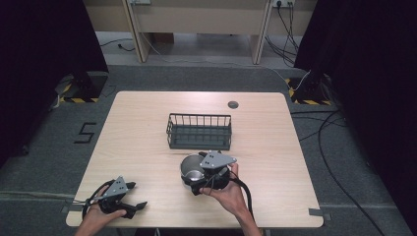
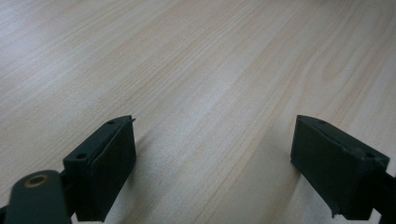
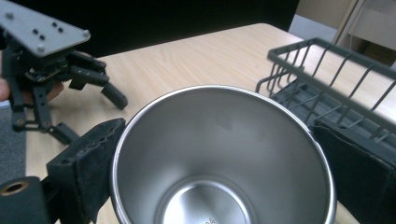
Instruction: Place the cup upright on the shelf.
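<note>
While the left gripper (image 1: 129, 206) rests near the table's (image 1: 147, 137) front left corner with its jaws spread wide over bare wood, the right gripper (image 1: 204, 184) clamps a steel cup (image 3: 222, 158) between both pads, mouth open, just in front of the dark wire basket (image 1: 199, 132)

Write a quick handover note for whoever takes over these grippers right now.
Right gripper: jaws on either side of the steel cup, apparently shut on it, just in front of the wire basket.
Left gripper: open, idle, low over the table near its front left corner.
Done: cup gripped.
Left: probably put the cup in the basket, which holds nothing yet.
</note>
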